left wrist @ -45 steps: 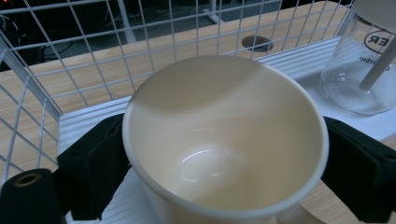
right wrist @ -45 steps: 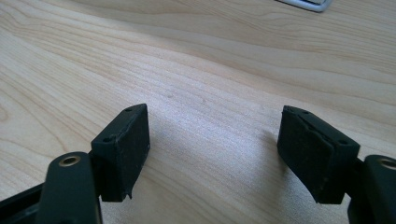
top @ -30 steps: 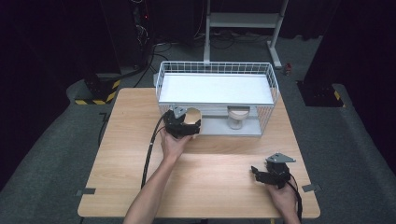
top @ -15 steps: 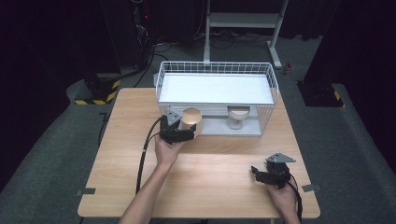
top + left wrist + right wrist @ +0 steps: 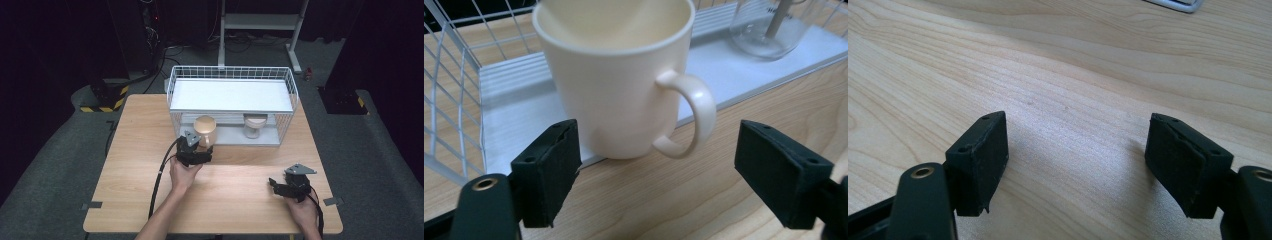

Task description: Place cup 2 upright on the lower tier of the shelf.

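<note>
— Cream mug (image 5: 624, 85) sits at the wire rack's (image 5: 230, 82) lower shelf edge; left claw (image 5: 664, 165) open, jaws just been closing, not touching.
— Nearby?
— Glass jar (image 5: 769, 25) beside it. Right claw (image 5: 1088, 165) on the bench (image 5: 240, 185), jaws apart, holding nothing.

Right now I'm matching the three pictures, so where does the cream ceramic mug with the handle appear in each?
High view: the cream ceramic mug stands at the front left of the white wire rack, just beyond the left gripper.
Left gripper view: upper centre, beyond its open jaws, untouched.
Right gripper view: not there; bare wooden table.
Shared landmark: the rack's grey bottom shelf.
</note>
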